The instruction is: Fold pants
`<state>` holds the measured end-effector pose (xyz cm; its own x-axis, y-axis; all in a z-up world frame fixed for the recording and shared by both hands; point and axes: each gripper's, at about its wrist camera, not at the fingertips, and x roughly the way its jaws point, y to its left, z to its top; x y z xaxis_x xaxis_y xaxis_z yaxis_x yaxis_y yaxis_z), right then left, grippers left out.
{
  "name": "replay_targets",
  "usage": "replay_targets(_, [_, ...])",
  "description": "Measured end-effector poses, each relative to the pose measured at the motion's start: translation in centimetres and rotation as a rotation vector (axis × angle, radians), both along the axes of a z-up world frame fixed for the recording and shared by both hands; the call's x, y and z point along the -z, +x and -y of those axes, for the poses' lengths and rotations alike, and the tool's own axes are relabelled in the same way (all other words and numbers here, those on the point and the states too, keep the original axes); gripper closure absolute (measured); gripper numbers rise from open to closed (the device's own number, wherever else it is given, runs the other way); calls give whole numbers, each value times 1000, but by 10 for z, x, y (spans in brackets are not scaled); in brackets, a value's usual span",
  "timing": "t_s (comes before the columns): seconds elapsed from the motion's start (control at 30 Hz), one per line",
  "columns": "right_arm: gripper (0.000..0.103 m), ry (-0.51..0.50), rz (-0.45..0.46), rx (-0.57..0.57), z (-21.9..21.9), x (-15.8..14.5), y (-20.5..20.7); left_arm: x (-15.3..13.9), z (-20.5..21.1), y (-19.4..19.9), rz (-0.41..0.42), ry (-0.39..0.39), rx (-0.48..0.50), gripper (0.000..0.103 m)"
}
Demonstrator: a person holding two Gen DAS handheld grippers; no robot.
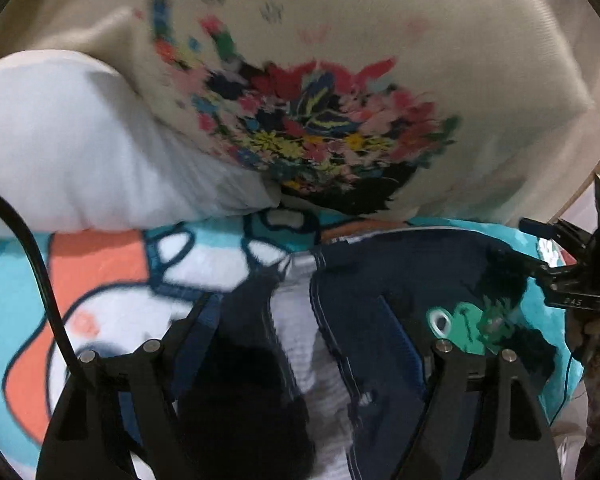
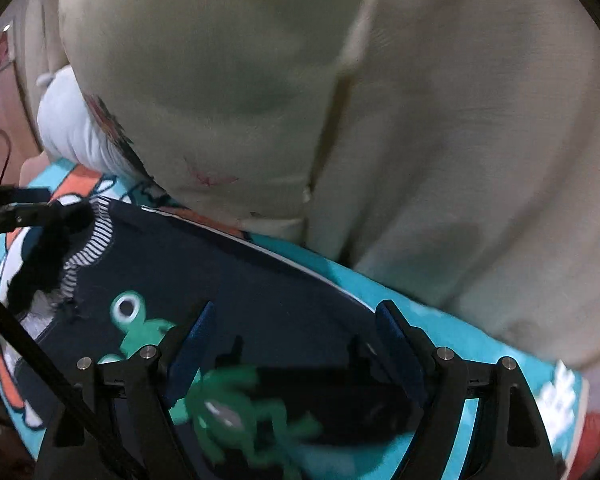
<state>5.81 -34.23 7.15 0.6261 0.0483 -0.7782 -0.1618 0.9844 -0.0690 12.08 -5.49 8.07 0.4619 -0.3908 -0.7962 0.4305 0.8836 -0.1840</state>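
Navy pants point(image 2: 228, 272) with green frog print lie flat on a turquoise cartoon blanket point(image 1: 100, 280), directly under and ahead of both tongs. Left gripper point(image 1: 308, 320) spread wide over the waistband (striped lining showing); right gripper point(image 2: 292, 320) also wide, holding nothing, above the leg.

Left gripper point(image 1: 308, 320): black fingers, shiny round screws, black cable at left of frame. Right gripper point(image 2: 292, 328): black fingers, blue pads point(image 2: 192, 348), shiny screws.

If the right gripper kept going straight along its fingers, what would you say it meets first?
Most likely the navy pants with green frog print, which lie between the open right gripper fingers; beyond them rises the cream cushion. Depth is uncertain.
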Motion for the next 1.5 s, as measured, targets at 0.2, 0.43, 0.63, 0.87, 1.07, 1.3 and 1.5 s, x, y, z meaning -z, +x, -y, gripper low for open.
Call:
replay_targets(0.2, [19,52,-108,-21,8,37,59,30,30,40,-84,-6,93,24])
replay_targets(0.43, [26,114,-154,-52,12,64,70,61,54,51,-129,114,113,41])
replay_targets(0.63, [95,138,-133,-78,4,53,51,50,59,36,-75,147,110,95])
replay_targets(0.87, [96,146,-32,-50,6,14,5,10,47,-4,6,82,79,96])
replay_targets(1.07, [96,135,40,-65,-12,-16,-75,-27,18,-76,101,3,66,96])
replay_targets(1.3, [96,165,62,-77,-49,-3,-158,-13,-24,-162,126,-60,5,96])
replay_targets(1.5, [95,213,-11,-50,-63,42,-203,37,-38,-187,29,-32,-47,91])
